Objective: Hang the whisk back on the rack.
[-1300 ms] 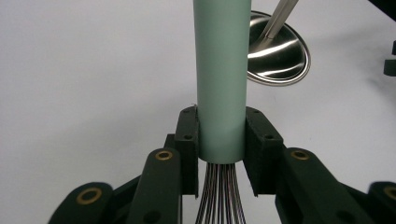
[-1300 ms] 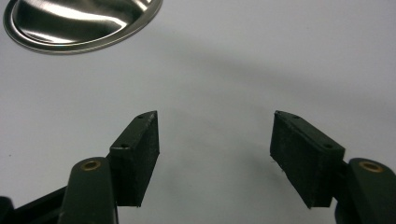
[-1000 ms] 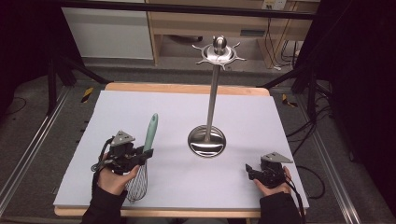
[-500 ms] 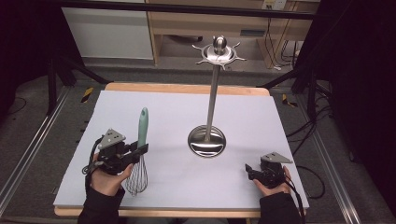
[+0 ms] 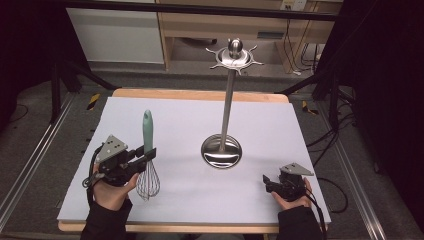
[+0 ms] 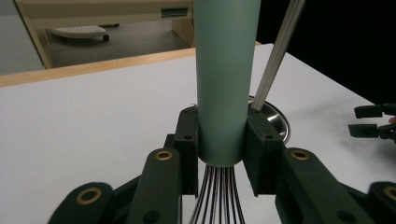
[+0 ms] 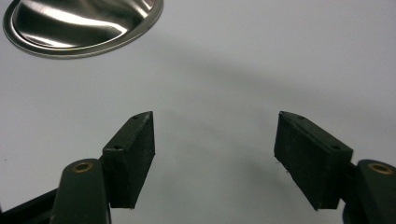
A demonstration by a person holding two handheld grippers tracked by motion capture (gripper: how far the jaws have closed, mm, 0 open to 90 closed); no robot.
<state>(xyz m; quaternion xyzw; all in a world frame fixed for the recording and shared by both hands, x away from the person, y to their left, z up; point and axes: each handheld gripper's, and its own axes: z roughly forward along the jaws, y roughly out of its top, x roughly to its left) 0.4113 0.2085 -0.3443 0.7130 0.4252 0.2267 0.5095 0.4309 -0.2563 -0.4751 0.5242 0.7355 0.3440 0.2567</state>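
While the left gripper (image 5: pixel 145 153) clamps its jaws on the green handle of the whisk (image 5: pixel 148 159), the whisk stands upright to the left of the steel stand (image 5: pixel 222 150), its wire head down against the white table (image 5: pixel 200 200). To the right of the stand's round base and nearer the person, the right gripper (image 5: pixel 267 182) rests low with its jaws wide apart, nothing between them.
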